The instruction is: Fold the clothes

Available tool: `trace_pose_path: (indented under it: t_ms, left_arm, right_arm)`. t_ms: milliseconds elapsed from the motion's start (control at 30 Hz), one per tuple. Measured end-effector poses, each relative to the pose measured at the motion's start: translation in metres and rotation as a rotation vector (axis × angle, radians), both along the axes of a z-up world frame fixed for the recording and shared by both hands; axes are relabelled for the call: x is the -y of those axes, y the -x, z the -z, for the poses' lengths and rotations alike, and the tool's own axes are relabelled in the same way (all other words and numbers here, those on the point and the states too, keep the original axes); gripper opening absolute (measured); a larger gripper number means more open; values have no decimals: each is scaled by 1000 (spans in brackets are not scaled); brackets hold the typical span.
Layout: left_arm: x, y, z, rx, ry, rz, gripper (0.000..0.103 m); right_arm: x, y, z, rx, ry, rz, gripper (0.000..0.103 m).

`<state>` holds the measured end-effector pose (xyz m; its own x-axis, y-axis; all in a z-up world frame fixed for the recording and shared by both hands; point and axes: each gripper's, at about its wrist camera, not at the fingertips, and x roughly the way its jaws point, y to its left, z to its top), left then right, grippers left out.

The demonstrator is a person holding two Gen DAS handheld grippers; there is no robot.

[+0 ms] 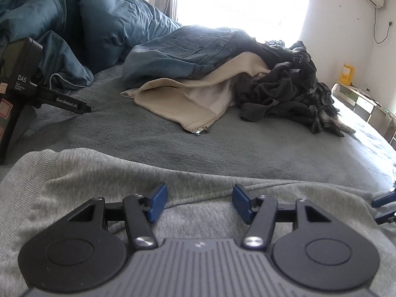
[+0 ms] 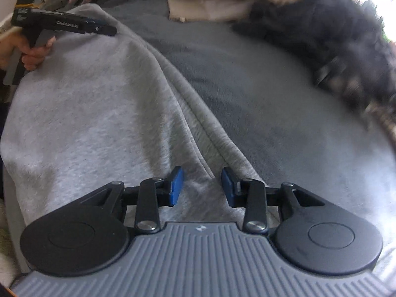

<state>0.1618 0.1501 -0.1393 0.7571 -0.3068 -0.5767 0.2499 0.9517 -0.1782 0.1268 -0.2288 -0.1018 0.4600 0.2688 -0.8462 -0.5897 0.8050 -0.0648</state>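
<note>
From your left wrist camera, your left claw [image 1: 198,201] hangs low over the grey sweatshirt [image 1: 81,173], its blue pads standing apart with only loose fabric under the gap and nothing pinched between them. The sweatshirt lies spread across the near part of the bed [image 1: 259,146], its far edge running roughly left to right across the view, with a ribbed band at the left end. At the right edge the blue tips of your right claw [image 1: 384,206] just show above the same garment. Farther up the bed sits a heap: a pair of jeans [image 1: 178,49] draped over a beige garment [image 1: 198,96] whose zipper end points toward you, and dark clothes [image 1: 284,89] bunched just to its right. A blue duvet [image 1: 94,24] is piled at the far left, and a black device [image 1: 17,84] stands beside it. From your right wrist camera, your right claw [image 2: 202,185] points steeply down at the sweatshirt [image 2: 86,113], its blue pads set moderately apart on either side of a fold ridge; whether they touch the cloth you cannot tell, and they do not press it. That ridge and its seam run away from the claw, up and to the left, toward your left claw [image 2: 109,29], which hovers at the garment's far corner, gripped by your hand [image 2: 32,54]. Beyond lie the beige garment [image 2: 222,2] and the dark clothes [image 2: 321,32], blurred.
</note>
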Motion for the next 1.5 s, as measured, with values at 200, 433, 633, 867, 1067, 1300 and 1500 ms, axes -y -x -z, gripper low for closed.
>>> trace_pose_path:
  t_ms: [200,433,633,867,1067,1300,1500]
  left_arm:
    - [0,0,1,9,2,-4,60]
    - [9,-7,-4,-10,-40,-33,60]
    - [12,-14,-4,-12,-42,-57,60]
    - [19,-16,4,13,-79,-57,60]
    - [21,-16,2,16,-98,-56,61]
    - [34,-4,-24,49,-152,-97,60]
    - [87,35,-61,74,-69,21,61]
  right_arm:
    - [-33,25,1,106,127,30,3]
    - [-51,52,-16,337,277,72,2]
    - [-51,41,-6,386,315,79,2]
    - [-34,19,29,312,239,128,4]
    - [49,5,-1,179,-259,478,23]
    - [168,77,-50,263,-695,783,25]
    - [217,163,-68,369,-602,822,29]
